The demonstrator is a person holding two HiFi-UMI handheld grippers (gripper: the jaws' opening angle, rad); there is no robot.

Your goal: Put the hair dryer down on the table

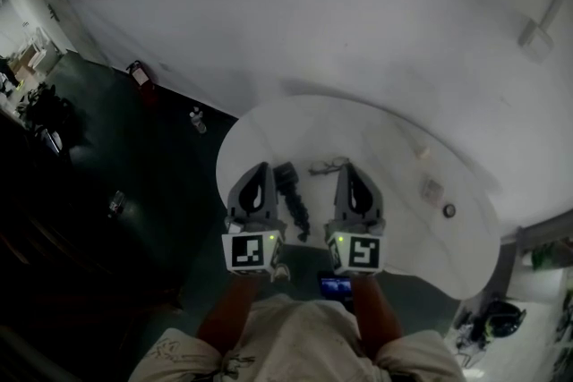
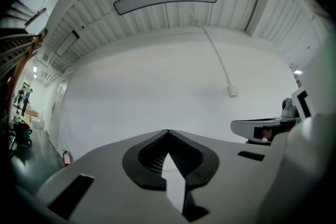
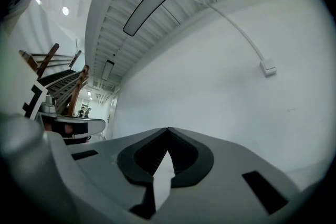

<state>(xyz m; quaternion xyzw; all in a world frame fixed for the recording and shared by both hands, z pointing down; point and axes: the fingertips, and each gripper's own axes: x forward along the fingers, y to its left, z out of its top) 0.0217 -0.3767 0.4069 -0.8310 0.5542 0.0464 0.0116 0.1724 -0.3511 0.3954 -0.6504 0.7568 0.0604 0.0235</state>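
A dark hair dryer (image 1: pixel 290 191) lies on the round white table (image 1: pixel 394 246), and its cord (image 1: pixel 328 166) curls just beyond it. Neither gripper holds it. In the head view my left gripper (image 1: pixel 261 167) is just left of the dryer and my right gripper (image 1: pixel 351 167) just right of it, side by side. Both gripper views look over the table at a white wall, so the dryer is hidden there. The left gripper (image 2: pixel 168 132) has its jaws met at the tip with nothing between them. The right gripper (image 3: pixel 168 129) is shut and empty too.
Small objects (image 1: pixel 433 190) lie on the table's right part, among them a dark ring (image 1: pixel 449 210). A phone (image 1: pixel 336 285) with a lit screen lies at the near edge. On the dark floor to the left are a fire extinguisher (image 1: pixel 139 74) and a bottle (image 1: pixel 197 119).
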